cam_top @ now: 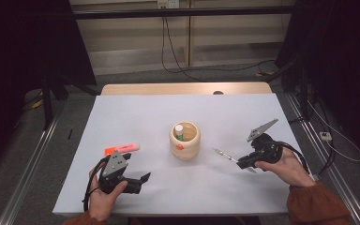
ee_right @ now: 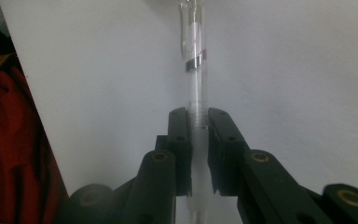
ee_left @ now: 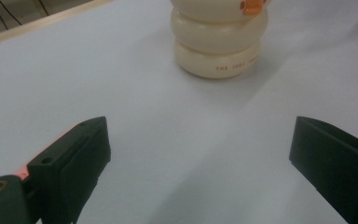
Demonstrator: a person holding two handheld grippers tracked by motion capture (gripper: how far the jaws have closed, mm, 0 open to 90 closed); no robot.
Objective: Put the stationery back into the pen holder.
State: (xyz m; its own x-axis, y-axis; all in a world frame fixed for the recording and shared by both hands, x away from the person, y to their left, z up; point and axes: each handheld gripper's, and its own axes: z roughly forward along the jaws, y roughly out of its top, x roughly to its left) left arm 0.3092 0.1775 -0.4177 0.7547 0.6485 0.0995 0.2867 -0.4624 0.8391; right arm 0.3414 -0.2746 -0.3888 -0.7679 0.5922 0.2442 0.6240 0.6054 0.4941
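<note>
A cream ringed holder (cam_top: 184, 140) (ee_left: 218, 37) stands mid-table with a white-capped green marker (cam_top: 179, 131) upright inside. An orange highlighter (cam_top: 121, 149) lies flat to its left. Just in front of the highlighter sits my left gripper (cam_top: 138, 182) (ee_left: 200, 158), open, jaws wide apart and empty, facing the holder. At the right, my right gripper (cam_top: 242, 162) (ee_right: 198, 122) is shut on a clear pen (cam_top: 227, 155) (ee_right: 195, 60). The pen sticks out from the jaws toward the holder, low over the white table (cam_top: 136, 117).
The white sheet covers the table, with a wooden strip (cam_top: 183, 88) showing along the far edge. Dark stands and cables (cam_top: 178, 56) lie on the floor beyond. A red-orange sleeve (cam_top: 316, 204) (ee_right: 14, 140) is at the near right.
</note>
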